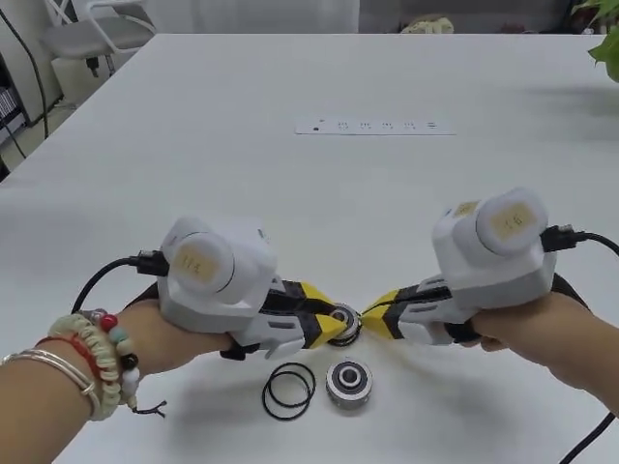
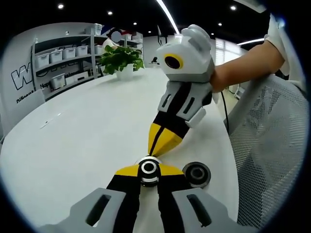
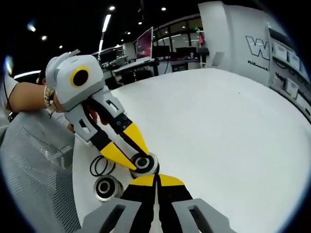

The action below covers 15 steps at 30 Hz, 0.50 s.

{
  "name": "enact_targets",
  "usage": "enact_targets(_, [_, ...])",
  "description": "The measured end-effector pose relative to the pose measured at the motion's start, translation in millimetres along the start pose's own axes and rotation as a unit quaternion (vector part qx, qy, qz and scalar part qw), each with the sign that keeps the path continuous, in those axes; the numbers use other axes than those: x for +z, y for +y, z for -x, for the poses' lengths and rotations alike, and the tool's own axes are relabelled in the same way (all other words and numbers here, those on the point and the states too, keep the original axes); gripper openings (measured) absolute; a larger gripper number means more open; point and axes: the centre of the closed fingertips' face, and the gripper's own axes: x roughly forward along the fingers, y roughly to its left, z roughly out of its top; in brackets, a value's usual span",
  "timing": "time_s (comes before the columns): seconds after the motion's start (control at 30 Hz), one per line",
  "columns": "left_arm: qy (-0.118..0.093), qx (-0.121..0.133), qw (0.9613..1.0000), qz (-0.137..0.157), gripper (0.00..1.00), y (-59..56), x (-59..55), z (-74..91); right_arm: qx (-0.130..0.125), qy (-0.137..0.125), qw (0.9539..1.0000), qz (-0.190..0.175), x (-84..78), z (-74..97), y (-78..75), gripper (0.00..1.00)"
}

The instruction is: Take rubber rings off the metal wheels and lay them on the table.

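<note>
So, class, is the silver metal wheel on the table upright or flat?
Flat: the silver metal wheel faces up, hub showing, beside black rubber rings.

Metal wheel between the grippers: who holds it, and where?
Left gripper clamps the metal wheel across its rim; the right gripper, shut, sits at its edge.

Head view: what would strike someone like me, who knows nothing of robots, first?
The left hand-held gripper, white with yellow-and-black jaws, clamps a small silver metal wheel near the white table's front edge, and the matching right hand-held gripper meets it tip to tip, jaws shut. Nearer the person lie thin black rubber rings beside a second silver metal wheel.
</note>
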Motion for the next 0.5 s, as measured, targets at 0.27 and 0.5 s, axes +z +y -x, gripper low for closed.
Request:
enact_targets(0.27, [-0.002,0.0,1.0,-0.003,0.08,-0.8,0.9,-0.5,0.003,-0.002,0.9984,-0.056,1.3,2.2,2.2,0.0])
enact_targets(0.5, [-0.004,0.0,1.0,-0.009,0.07,-0.7,1.3,-0.5,0.006,-0.005,0.9973,-0.073,4.0,2.6,9.0,0.0])
